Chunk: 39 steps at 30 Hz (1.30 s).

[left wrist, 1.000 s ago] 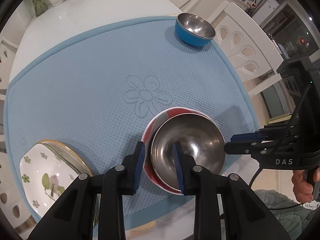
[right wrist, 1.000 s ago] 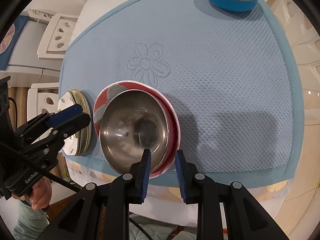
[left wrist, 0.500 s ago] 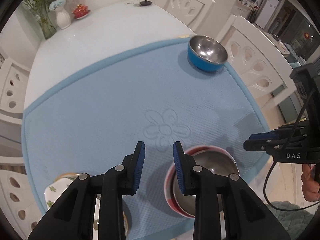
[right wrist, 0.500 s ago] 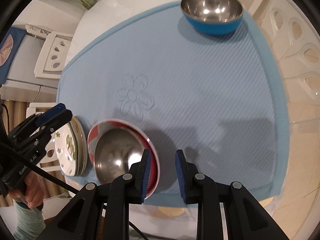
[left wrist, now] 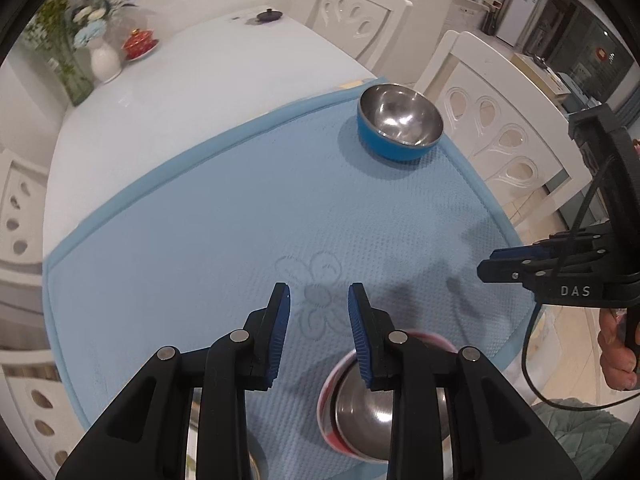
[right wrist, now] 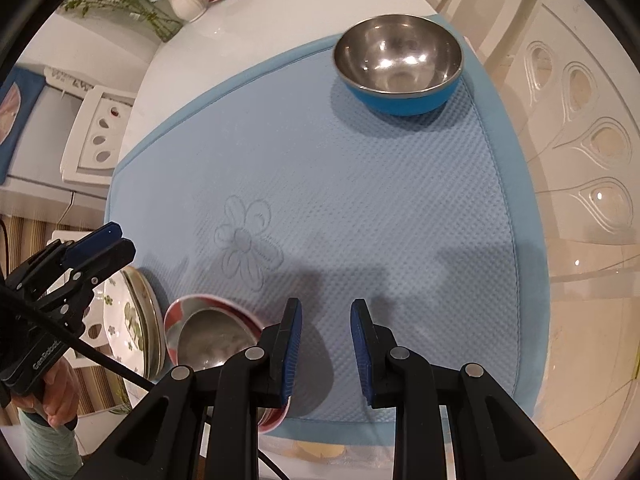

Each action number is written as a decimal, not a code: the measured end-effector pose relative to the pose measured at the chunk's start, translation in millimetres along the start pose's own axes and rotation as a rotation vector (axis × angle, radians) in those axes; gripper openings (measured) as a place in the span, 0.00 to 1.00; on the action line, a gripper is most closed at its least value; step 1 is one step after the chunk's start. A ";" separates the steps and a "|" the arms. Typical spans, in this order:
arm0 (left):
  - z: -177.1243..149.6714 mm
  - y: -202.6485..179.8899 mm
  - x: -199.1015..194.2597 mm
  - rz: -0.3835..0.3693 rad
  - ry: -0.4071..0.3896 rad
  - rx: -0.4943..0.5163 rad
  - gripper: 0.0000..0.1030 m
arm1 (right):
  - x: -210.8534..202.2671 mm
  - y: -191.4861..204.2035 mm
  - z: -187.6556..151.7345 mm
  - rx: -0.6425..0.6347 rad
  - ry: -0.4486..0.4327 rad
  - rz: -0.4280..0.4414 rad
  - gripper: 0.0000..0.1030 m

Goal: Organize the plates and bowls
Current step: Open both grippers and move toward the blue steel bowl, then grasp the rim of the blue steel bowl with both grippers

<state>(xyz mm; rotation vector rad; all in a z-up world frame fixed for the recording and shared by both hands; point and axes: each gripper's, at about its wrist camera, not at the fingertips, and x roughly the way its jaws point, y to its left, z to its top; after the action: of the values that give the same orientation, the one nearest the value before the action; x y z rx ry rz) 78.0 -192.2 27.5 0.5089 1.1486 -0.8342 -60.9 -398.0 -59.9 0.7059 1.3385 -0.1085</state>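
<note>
Blue mat (right wrist: pixel 360 208) is seen bare at centre; blue bowl (right wrist: pixel 398 64) remains at far corner. Steel bowl (right wrist: pixel 212 340) is left nested in red bowl (right wrist: pixel 176 312); both grippers (left wrist: pixel 318 332) (right wrist: pixel 326 340), narrowly parted and empty, have been withdrawn upward

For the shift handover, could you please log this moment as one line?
left gripper: open, empty | right gripper: open, empty | steel bowl: nested in red bowl | blue bowl: apart, far corner

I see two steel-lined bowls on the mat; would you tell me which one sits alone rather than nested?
The blue bowl at the mat's far corner stands alone. The other steel bowl sits nested inside a red bowl at the near edge.
</note>
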 end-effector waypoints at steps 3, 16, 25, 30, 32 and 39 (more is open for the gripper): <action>16.6 -0.3 6.2 -0.003 0.001 0.010 0.27 | 0.7 -8.2 11.0 0.029 0.003 0.011 0.23; 111.3 2.3 56.5 -0.097 -0.017 -0.059 0.27 | -8.5 -29.1 81.1 -0.013 -0.060 -0.094 0.24; 155.0 -13.8 85.1 -0.192 -0.086 -0.062 0.57 | -25.9 -69.1 112.5 0.020 -0.213 -0.168 0.51; 166.5 -17.8 105.4 -0.255 -0.069 -0.098 0.58 | -29.4 -94.5 123.0 0.079 -0.240 -0.114 0.51; 168.7 -19.8 113.0 -0.254 -0.057 -0.095 0.58 | -28.2 -101.6 128.2 0.092 -0.238 -0.115 0.51; 175.9 -28.0 135.1 -0.180 -0.048 -0.050 0.56 | -12.0 -106.0 149.7 0.095 -0.229 -0.111 0.51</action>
<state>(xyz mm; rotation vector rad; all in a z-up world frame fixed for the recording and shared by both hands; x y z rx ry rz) 181.6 -379.9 -35.7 0.3451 1.1799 -0.9653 14.4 -564.1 -83.1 0.6770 1.1577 -0.3340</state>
